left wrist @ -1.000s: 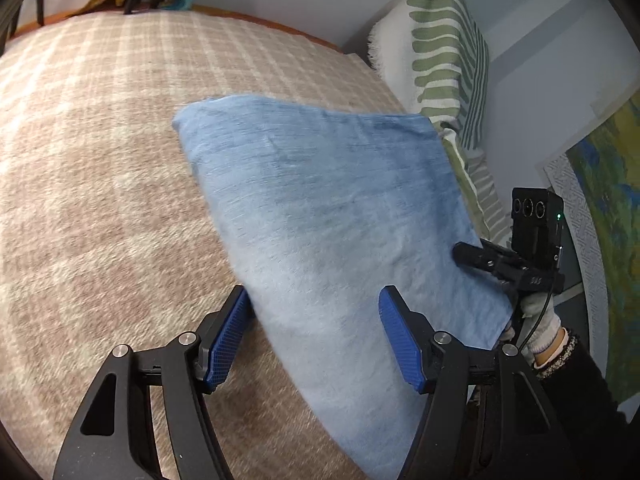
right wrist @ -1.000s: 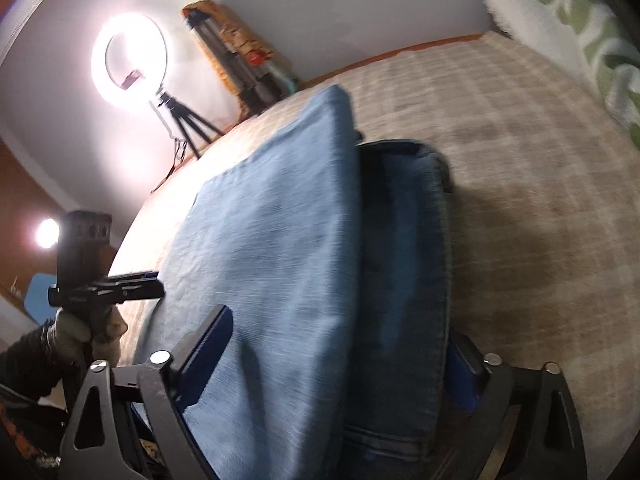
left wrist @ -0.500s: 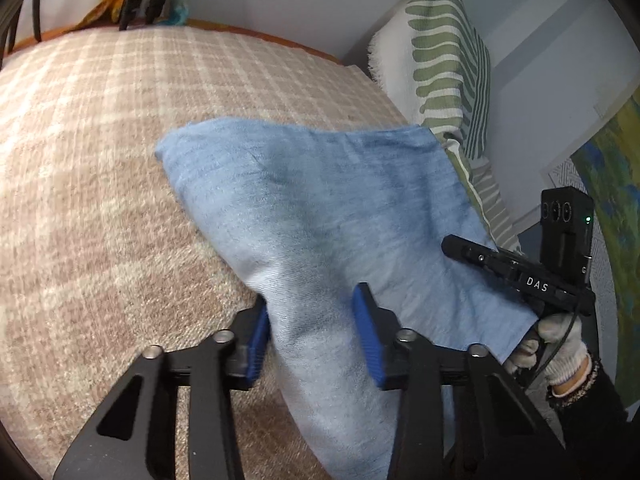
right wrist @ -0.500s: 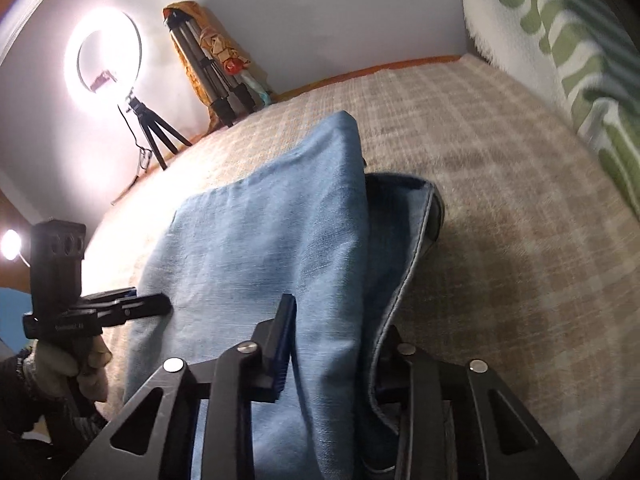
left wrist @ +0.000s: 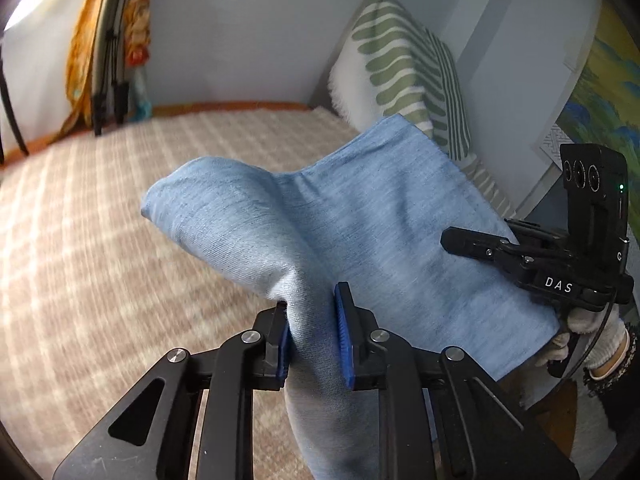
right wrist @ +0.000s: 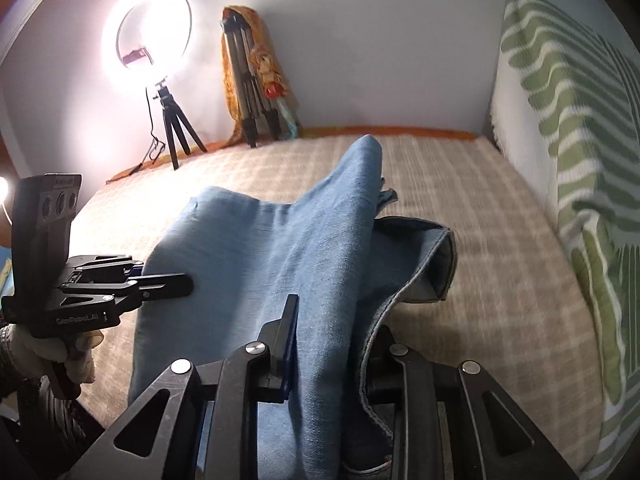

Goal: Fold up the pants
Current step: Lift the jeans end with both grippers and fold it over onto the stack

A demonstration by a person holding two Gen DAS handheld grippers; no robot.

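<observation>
Only the right wrist view shows the pants' (right wrist: 280,264) hem (right wrist: 444,268).

Black left claw (left wrist: 312,334) with blue pads, silver screws, right claw (right wrist: 326,344) marked "DAS", white knit gloves, dark sleeves

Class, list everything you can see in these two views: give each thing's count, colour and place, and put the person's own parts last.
pants: one, light blue, gathered in both tools above the bed
bed cover: one, beige plaid, under the pants
pillow: one, white with green pattern, at the wall
ring light: one, lit white, on a black tripod, far corner
folded tripod: one, grey, leaning beside orange cloth
left tool: black, blue pads, just closed on pants
right tool: black, just closed on pants
gloved hands: two, white
</observation>
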